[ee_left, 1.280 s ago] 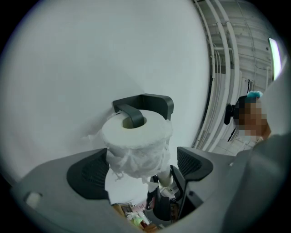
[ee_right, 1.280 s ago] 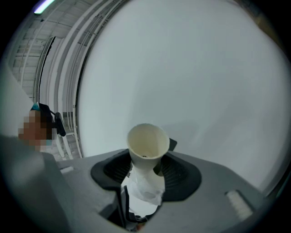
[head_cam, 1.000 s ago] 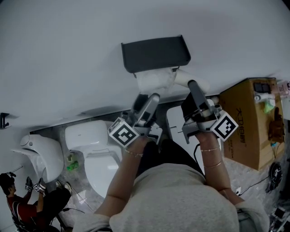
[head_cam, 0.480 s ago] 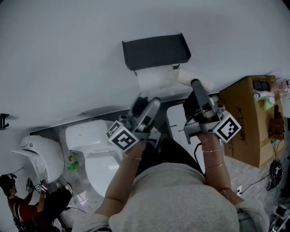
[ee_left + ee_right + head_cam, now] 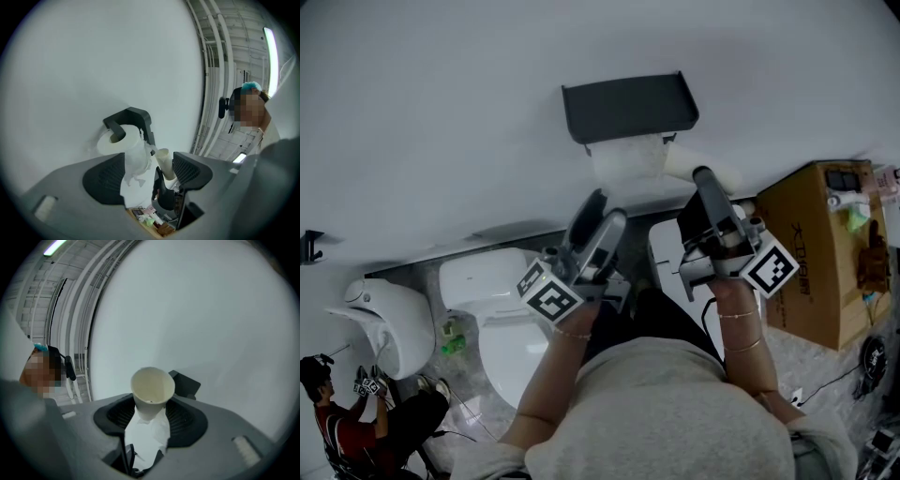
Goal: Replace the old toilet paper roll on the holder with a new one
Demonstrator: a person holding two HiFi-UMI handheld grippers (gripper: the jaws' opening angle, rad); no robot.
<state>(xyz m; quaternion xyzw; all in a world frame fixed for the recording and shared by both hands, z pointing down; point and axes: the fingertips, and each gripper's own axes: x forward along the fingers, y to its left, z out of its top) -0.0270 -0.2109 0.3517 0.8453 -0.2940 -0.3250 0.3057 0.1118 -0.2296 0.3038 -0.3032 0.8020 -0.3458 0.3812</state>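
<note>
Tube, light and likely crushable cardboard trailing soft paper, is sitting pinched by its near end in right gripper just beside holder, which is carrying a roll; left gripper, jaws just closing partway on nothing, is hovering below holder.

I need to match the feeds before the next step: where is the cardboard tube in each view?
Head view: cardboard tube right of centre, upper half, at the tip of the right gripper, beside the roll.
Left gripper view: low centre, sticking up from the right gripper.
Right gripper view: centre, open end facing the camera, clamped between the jaws.
Shared landmark: the dark holder on the wall.
</note>
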